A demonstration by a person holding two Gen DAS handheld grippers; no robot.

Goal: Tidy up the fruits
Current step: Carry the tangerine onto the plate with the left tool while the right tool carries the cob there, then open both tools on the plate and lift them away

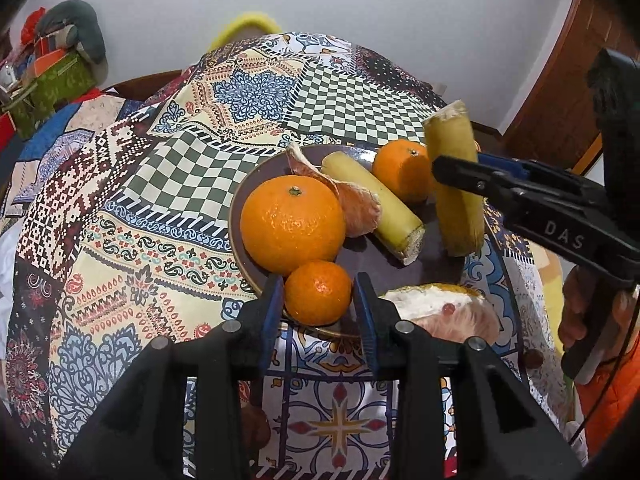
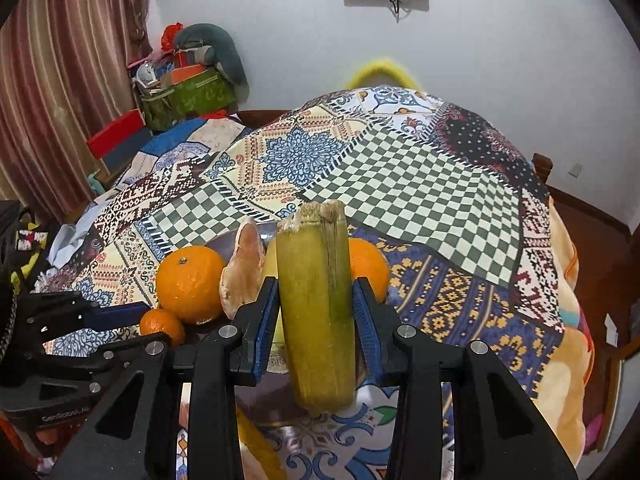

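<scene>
Fingers of the right gripper (image 2: pixel 316 308) clamped an upright sugarcane piece (image 2: pixel 316 304) over the plate's (image 1: pixel 400 264) right edge.
Left gripper (image 1: pixel 318 300) stood parted around a small orange (image 1: pixel 318 292) at the plate's near rim, apparently not squeezing it.

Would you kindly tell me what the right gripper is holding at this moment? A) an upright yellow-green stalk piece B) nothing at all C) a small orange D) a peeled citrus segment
A: the right gripper is closed on the yellow-green stalk piece, which stands roughly upright between its blue pads, while the small orange sits between the fingers of the left gripper at the rim of the plate.
</scene>
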